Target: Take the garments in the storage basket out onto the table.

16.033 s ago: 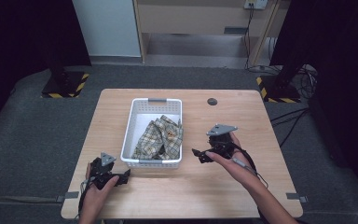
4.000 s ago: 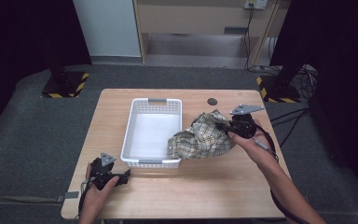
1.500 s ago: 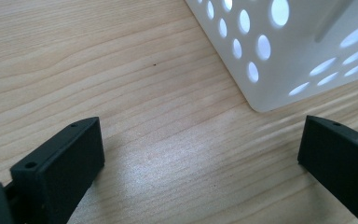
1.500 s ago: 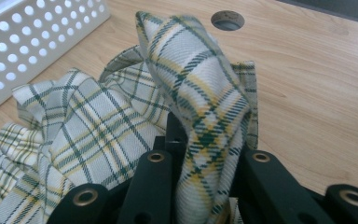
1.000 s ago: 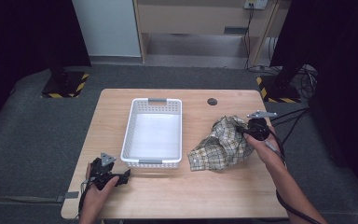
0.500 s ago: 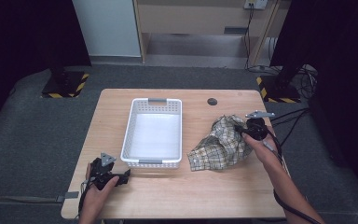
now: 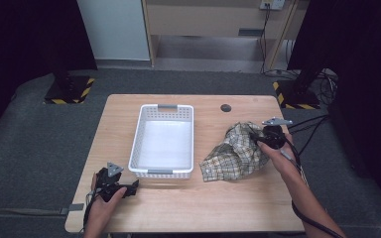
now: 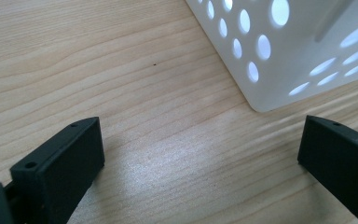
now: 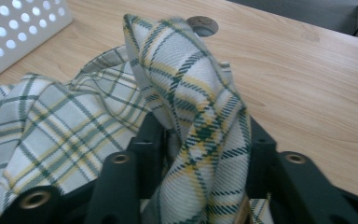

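A plaid cloth lies bunched on the wooden table, to the right of the white basket, which holds nothing. My right gripper is at the cloth's right edge, shut on a raised fold. In the right gripper view that fold rises between the black jaws of the right gripper, and the rest of the cloth spreads to the left. My left gripper rests near the table's front left, open. In the left gripper view the left gripper has bare wood between its fingers, with the basket's corner just ahead.
A round cable hole sits in the table behind the cloth; it also shows as the hole in the right gripper view. Cables trail off the right edge. Dark floor surrounds the table.
The cloth, inside the basket 16 s ago, has been lifted out and carried right by my right gripper. Over the last second it barely shifted. The left gripper has stayed put.
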